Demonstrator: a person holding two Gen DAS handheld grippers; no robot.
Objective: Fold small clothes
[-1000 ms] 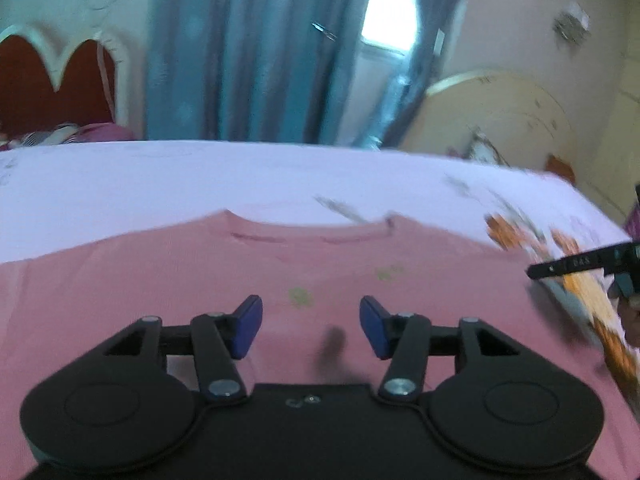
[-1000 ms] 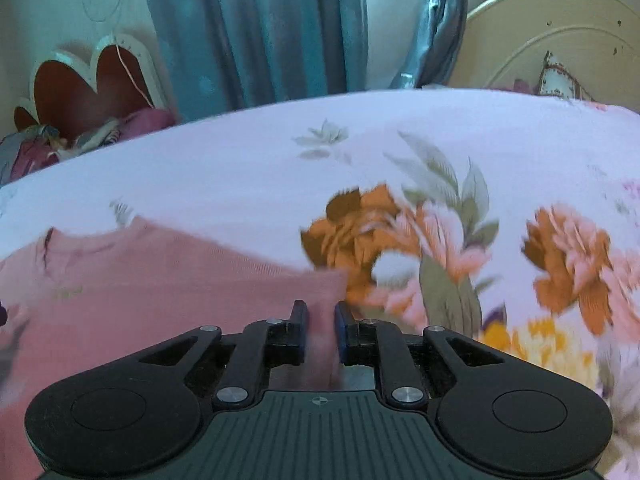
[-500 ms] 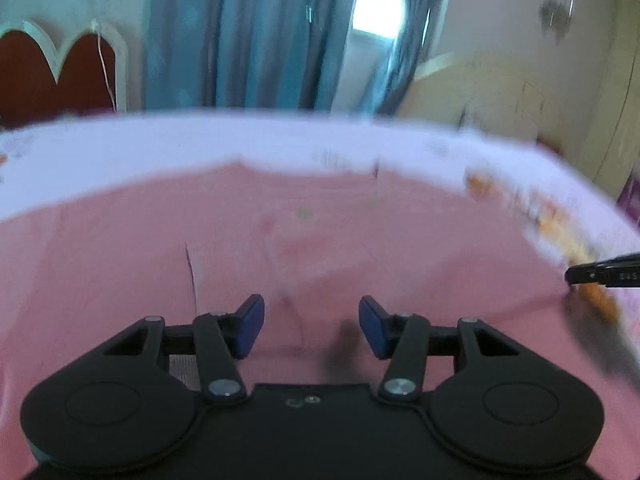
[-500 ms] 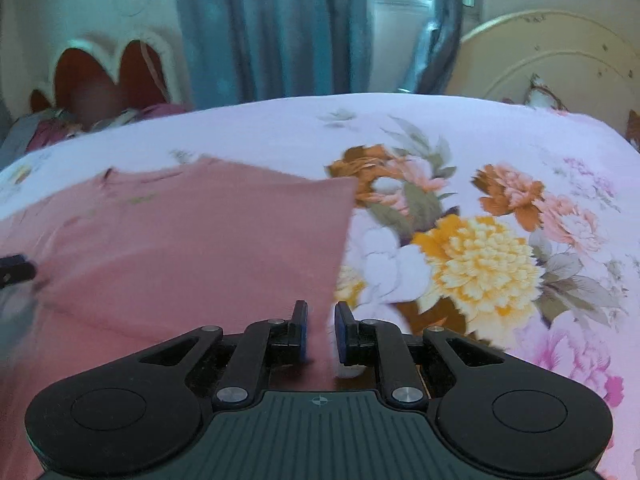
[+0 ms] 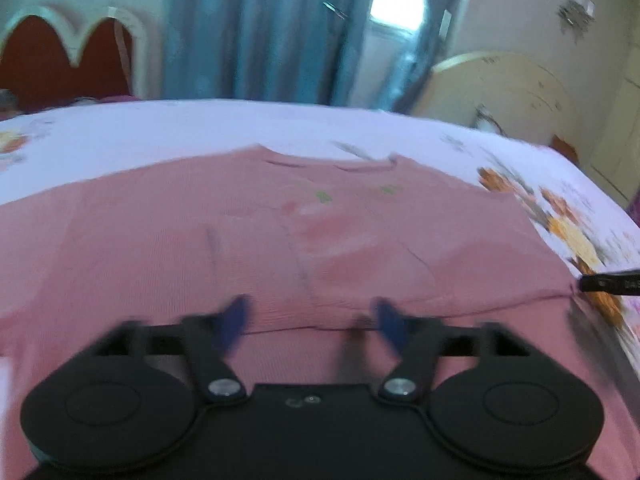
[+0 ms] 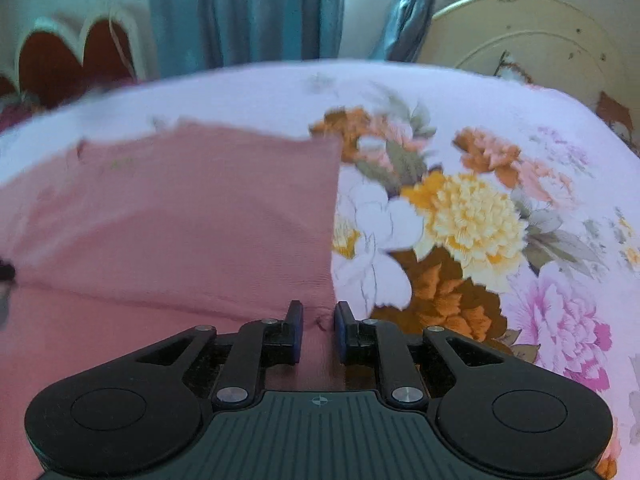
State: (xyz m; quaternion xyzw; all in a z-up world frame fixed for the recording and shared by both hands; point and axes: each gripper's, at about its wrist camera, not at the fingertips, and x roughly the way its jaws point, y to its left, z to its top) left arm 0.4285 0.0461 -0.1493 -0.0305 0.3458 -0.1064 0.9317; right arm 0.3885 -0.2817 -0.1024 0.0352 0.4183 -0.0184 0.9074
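A pink small shirt (image 5: 280, 240) lies spread on the floral bedsheet (image 5: 200, 128), its neckline at the far side. My left gripper (image 5: 310, 316) is open and empty, with blurred blue fingers, low over the shirt's near part, where a fold line runs across. My right gripper (image 6: 317, 330) is shut on the shirt's right edge (image 6: 280, 220); the pink cloth runs between its fingers. Its tip shows at the right edge of the left wrist view (image 5: 608, 284), pinching the cloth.
The bedsheet (image 6: 480, 220) has large flower prints to the right of the shirt. A red headboard (image 5: 60, 60), blue curtains (image 5: 260, 28) and a cream round board (image 5: 500, 92) stand behind the bed.
My right gripper has pulled the shirt's right edge back toward me. My left gripper has opened wider and is blurred. The view has tilted up a little.
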